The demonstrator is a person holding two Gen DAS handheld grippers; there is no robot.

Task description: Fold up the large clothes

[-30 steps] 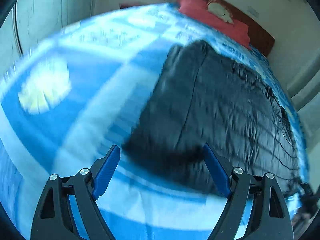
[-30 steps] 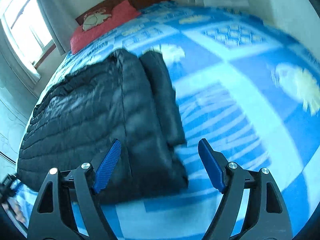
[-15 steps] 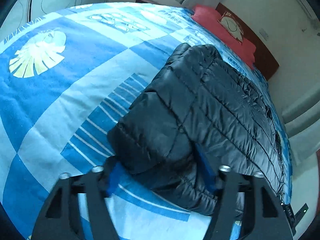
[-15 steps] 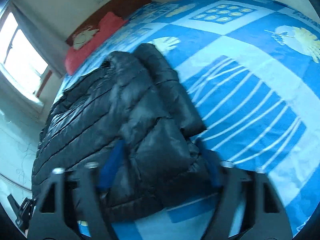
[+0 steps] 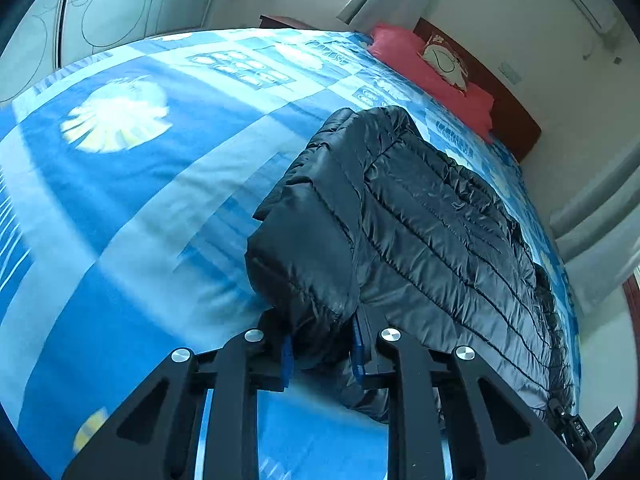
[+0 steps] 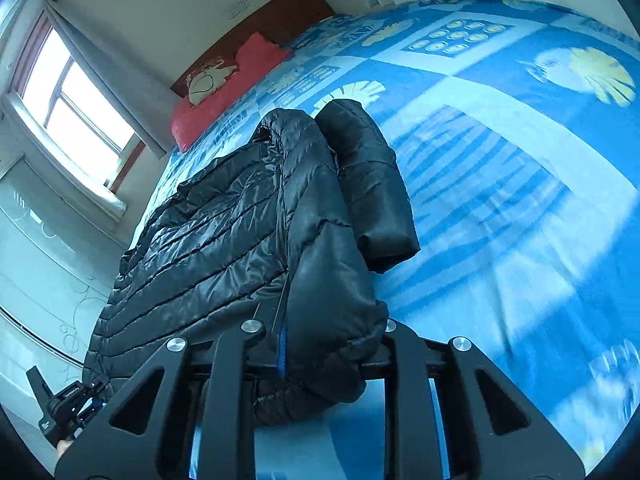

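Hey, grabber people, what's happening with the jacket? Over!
Left gripper shut on jacket. Right gripper shut on jacket too. Jacket lying on bed. Nothing in the way.

Blue patterned bedspread (image 5: 120, 208), red pillow (image 5: 432, 80), wooden headboard (image 6: 280, 16), window (image 6: 76, 100)

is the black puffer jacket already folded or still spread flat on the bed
Partly folded. The black puffer jacket lies on the bed with one sleeve folded alongside the body; both grippers pinch its near edge, so the fold isn't finished.
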